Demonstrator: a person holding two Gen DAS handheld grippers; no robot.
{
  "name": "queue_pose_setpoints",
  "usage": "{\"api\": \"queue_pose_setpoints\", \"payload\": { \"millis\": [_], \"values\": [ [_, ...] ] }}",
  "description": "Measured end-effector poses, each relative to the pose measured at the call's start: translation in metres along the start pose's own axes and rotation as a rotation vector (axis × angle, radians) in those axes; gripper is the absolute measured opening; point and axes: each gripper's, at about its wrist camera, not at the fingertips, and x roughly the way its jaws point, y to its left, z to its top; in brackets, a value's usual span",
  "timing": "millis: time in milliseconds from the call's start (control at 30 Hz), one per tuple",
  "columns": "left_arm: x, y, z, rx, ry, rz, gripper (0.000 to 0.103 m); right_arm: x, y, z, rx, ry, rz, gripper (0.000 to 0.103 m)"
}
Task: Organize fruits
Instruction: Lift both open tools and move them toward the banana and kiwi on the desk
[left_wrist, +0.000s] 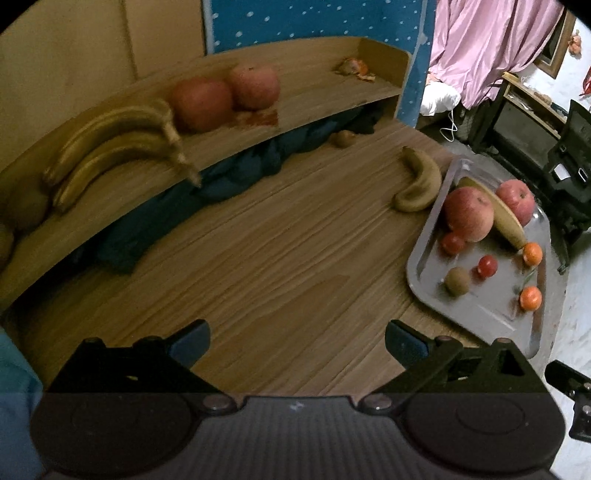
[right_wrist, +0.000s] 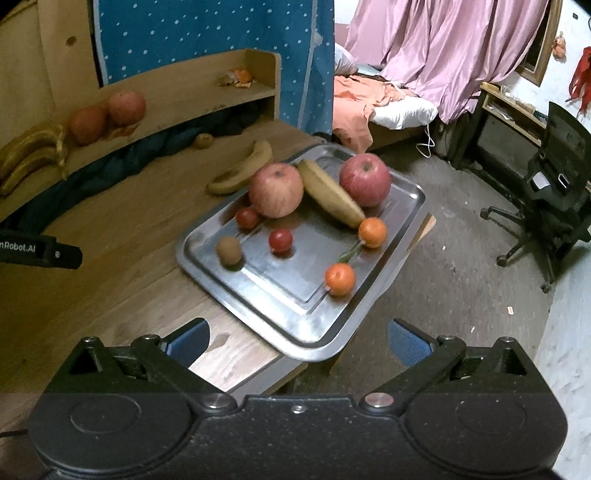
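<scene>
Both grippers, left (left_wrist: 297, 341) and right (right_wrist: 298, 341), spread wide, empty. Tray (right_wrist: 295, 332) overhanging the table's right corner, dead ahead of right (nearer); banana (right_wrist: 330, 193) lying diagonally between apples.

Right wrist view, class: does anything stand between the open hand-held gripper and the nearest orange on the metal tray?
Nothing visible does. The right hand-held gripper is open, and only bare tray surface lies between it and the nearest orange. The other fruits sit farther back.
</scene>
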Motion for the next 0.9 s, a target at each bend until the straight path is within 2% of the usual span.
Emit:
{"api": "queue_pose_setpoints", "payload": {
  "millis": [200,500,733,900],
  "values": [
    [-0.003,0.015,-0.007,-0.025,0.001,-0.004,0.103,-0.005,0.018,-0.003,-0.033,0.010,0.012,0.102],
    [-0.001,0.030,-0.011,-0.097,0.007,0.021,0.103,0.000,0.035,0.014,-0.141,0.001,0.062,0.102],
    [0.009,0.042,-0.006,-0.181,0.023,0.118,0.103,0.029,0.047,0.044,-0.236,-0.011,0.152,0.102],
    [0.012,0.046,0.010,-0.244,0.027,0.212,0.103,0.059,0.049,0.082,-0.301,-0.025,0.230,0.102]
  ]
}}
